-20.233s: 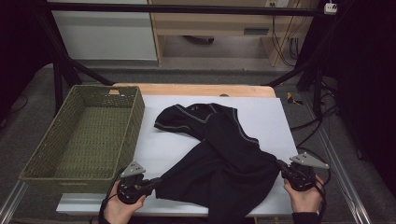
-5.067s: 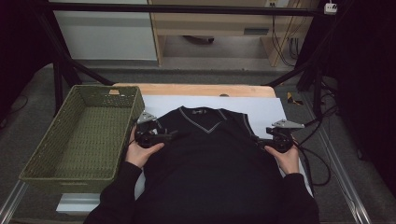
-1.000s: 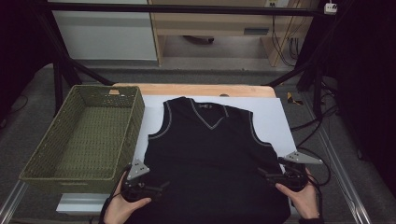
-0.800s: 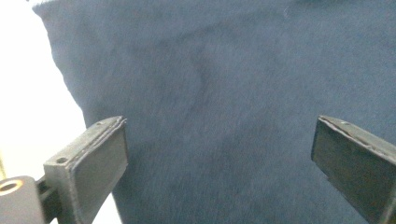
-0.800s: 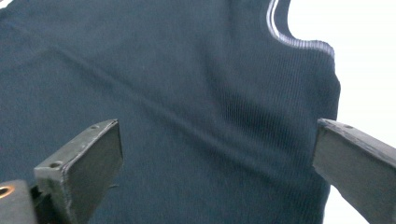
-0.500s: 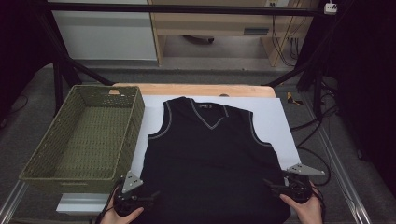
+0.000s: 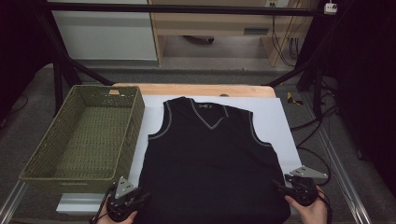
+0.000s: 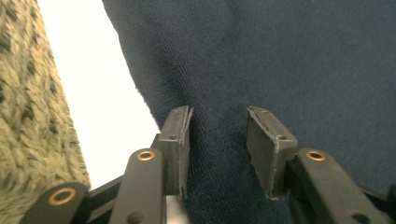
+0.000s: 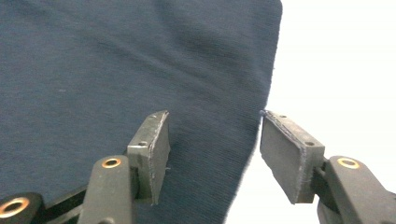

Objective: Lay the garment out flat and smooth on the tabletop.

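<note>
Dark knit vest (image 7: 210,163) spread flat on white tabletop (image 7: 280,121), right of green woven basket (image 7: 84,135). Left claw (image 8: 218,135) and right claw (image 9: 212,140) released, jaws parted over near hem corners. Advice: grip both corners evenly, keep hem taut, avoid wrinkles.

The high view is evenly lit over the table (image 7: 280,121), dark at the side edges. In both gripper views the white sheet (image 9: 336,56) glares blank; the basket (image 8: 23,107) blurs, while the knit (image 8: 280,56) stays sharp.
</note>
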A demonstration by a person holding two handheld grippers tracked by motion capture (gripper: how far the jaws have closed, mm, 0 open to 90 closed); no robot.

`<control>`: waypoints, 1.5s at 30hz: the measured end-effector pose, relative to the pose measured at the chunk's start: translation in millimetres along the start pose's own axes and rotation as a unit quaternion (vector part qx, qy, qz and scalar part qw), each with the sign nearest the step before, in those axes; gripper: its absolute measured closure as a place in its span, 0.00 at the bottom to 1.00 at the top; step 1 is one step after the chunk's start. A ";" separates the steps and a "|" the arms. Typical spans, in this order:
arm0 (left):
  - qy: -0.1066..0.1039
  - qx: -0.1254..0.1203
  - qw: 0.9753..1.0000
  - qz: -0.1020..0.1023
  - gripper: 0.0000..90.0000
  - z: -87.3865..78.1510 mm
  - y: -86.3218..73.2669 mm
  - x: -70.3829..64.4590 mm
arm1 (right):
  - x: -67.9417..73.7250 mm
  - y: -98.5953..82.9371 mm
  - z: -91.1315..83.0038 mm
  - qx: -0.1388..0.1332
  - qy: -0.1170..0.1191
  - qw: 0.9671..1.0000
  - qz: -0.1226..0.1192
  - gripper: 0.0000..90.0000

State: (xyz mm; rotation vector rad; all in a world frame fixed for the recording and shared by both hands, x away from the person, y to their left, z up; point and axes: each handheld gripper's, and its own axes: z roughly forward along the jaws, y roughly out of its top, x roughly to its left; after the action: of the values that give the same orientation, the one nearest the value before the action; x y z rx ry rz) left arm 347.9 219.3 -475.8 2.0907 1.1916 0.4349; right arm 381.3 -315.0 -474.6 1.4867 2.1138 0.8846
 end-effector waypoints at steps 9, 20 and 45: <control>0.021 0.011 1.000 -0.010 0.46 -3.4 -5.1 2.0 | -0.8 -3.2 -1.1 0.002 0.014 1.000 0.008 0.70; -0.007 0.032 0.999 -0.021 0.95 -11.1 -3.6 2.6 | 0.3 -3.2 -5.7 0.015 0.036 0.999 0.032 0.97; -0.050 -0.005 0.999 -0.014 0.71 -63.8 -10.7 -1.5 | 10.7 -12.2 -24.3 -0.027 0.059 0.998 0.006 0.58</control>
State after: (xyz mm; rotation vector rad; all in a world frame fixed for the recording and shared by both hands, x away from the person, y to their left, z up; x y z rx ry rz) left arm 303.3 247.0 -437.9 2.0595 1.1580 0.3194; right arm 353.6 -314.1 -465.4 1.4537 2.1486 1.0478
